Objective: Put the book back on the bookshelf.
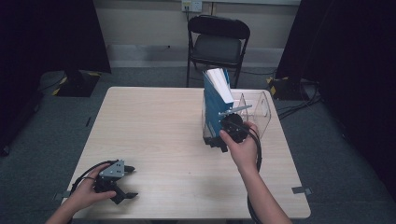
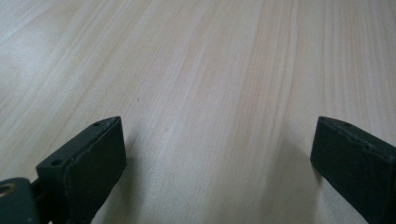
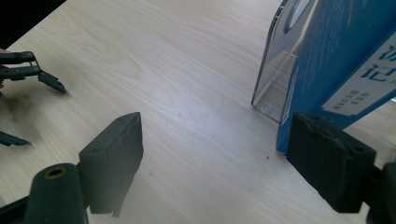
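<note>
The table (image 1: 154, 135) is light wood with thin lines, the book (image 1: 215, 105) is blue with white pages, and the chair (image 1: 217, 42) is black.

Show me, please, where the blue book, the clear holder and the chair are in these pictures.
blue book (image 1: 214, 108), high view, on its blue cover.
clear holder (image 1: 261, 108), high view, on its curved right-hand wall.
chair (image 1: 217, 48), high view, on its dark seat.

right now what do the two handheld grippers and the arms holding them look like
Left black two-jaw gripper carries a grey three-cornered plate with dark screw holes and trails a black cable. Right black gripper has a round black body. Blocky matte jaws. Forearms bare, no sleeves.
</note>
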Motion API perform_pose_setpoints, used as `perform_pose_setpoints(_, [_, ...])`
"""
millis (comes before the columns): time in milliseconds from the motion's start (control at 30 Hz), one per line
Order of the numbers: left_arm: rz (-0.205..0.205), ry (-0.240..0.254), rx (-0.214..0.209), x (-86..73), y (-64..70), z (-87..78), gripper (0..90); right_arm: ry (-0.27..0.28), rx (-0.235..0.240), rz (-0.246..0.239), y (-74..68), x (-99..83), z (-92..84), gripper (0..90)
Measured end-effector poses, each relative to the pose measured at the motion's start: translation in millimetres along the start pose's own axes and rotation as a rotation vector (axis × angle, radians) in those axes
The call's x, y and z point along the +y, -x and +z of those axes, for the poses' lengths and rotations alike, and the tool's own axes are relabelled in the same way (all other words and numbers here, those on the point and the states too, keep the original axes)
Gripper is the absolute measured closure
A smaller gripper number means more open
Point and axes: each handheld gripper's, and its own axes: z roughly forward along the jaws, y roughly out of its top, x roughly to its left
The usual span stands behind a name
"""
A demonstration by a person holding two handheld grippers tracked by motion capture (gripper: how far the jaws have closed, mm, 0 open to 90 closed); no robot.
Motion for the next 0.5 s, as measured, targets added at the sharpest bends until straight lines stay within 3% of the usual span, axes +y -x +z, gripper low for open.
perform_pose_setpoints(500, [0.0, 0.0, 0.0, 0.0, 0.0, 0.0, 3.0, -0.002, 0.034, -0.019, -1.5, -22.9, 14.1, 18.5])
